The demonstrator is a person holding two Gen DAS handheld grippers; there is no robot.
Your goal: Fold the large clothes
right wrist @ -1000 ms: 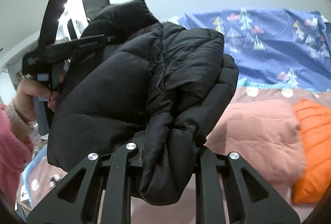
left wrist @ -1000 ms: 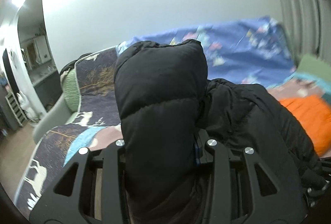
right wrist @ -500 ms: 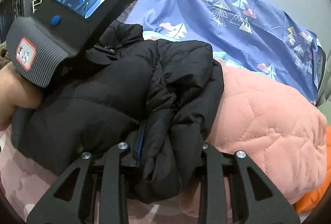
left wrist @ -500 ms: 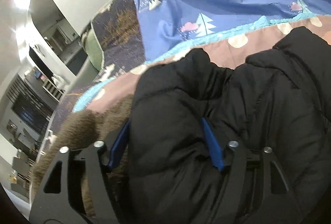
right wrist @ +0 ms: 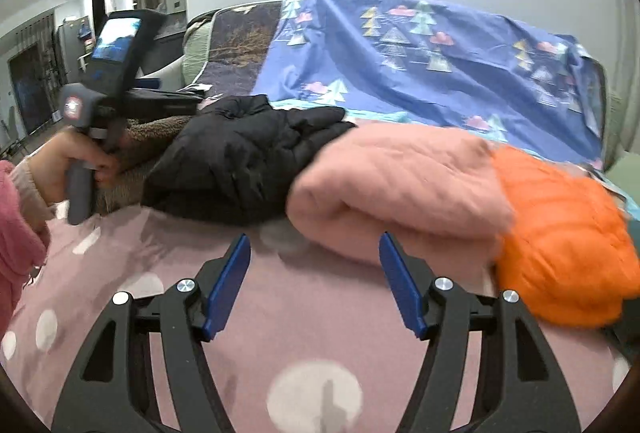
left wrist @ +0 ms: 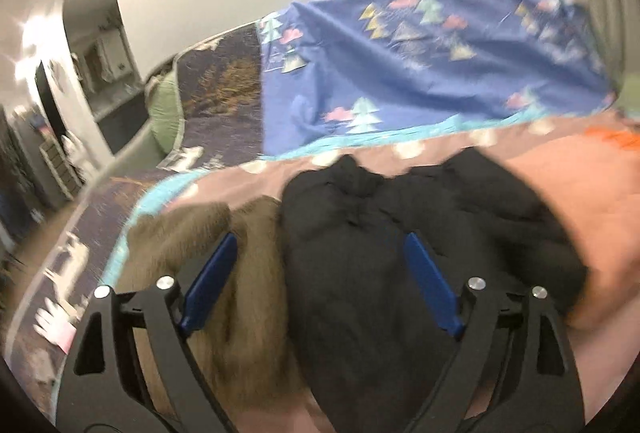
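1. Blue-padded fingers of the right gripper [right wrist: 314, 279] have just been opening and stand released over the pink spotted bedspread [right wrist: 280, 333], nothing between them.
2. Left gripper [left wrist: 320, 285] has likewise been opening; its spread fingers straddle the black jacket [left wrist: 380, 253] without pressing it.
3. That jacket [right wrist: 240, 157] lies bundled at eleven o'clock, touching a pink quilted garment [right wrist: 400, 181]; an orange one [right wrist: 560, 241] lies at two.
4. Beyond hangs a blue sheet [right wrist: 400, 45].
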